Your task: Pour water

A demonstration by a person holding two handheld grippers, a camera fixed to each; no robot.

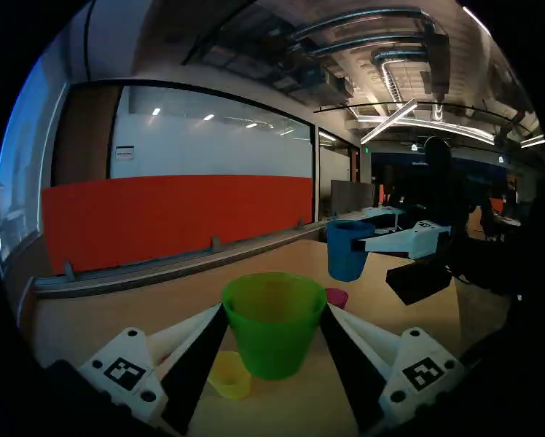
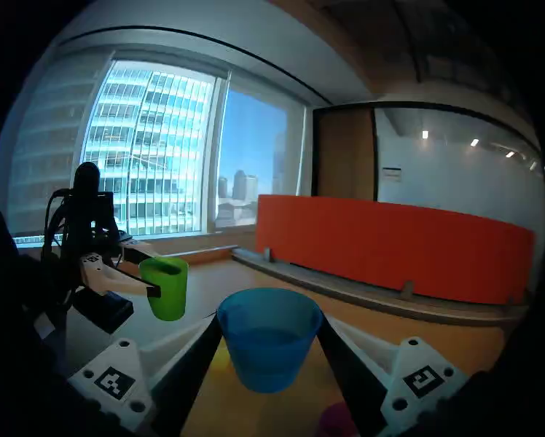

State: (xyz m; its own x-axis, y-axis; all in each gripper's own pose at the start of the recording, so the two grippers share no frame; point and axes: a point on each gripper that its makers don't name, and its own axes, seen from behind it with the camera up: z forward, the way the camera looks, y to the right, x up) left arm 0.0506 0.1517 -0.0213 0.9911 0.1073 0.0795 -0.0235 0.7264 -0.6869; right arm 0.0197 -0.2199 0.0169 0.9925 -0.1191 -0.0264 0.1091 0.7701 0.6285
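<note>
- Spanning the left half of the right gripper view, a tall window (image 2: 149,153) looks out on city towers.
- An orange wall panel (image 1: 170,215) runs along the far edge of the table.
- A pale wooden table (image 1: 127,313) lies below both grippers.
- The left gripper (image 1: 272,315) has its two black-lined fingers pressed against opposite sides of the green cup, clamping it.
- The right gripper (image 2: 270,336) is clamped the same way on the blue cup, one finger against each side.
- The green cup (image 1: 274,324) sits upright between the left gripper's fingers. In the right gripper view it appears off to the left, raised above the table.
- The blue cup (image 2: 269,339) stands upright in the right gripper's hold. In the left gripper view it hangs to the right of the green cup and farther off, well apart from it.
- A small yellow cup (image 1: 230,375) stands on the table, just below and left of the green cup.
- A small pink cup (image 1: 336,296) peeks out behind the green cup's right rim, mostly hidden.
</note>
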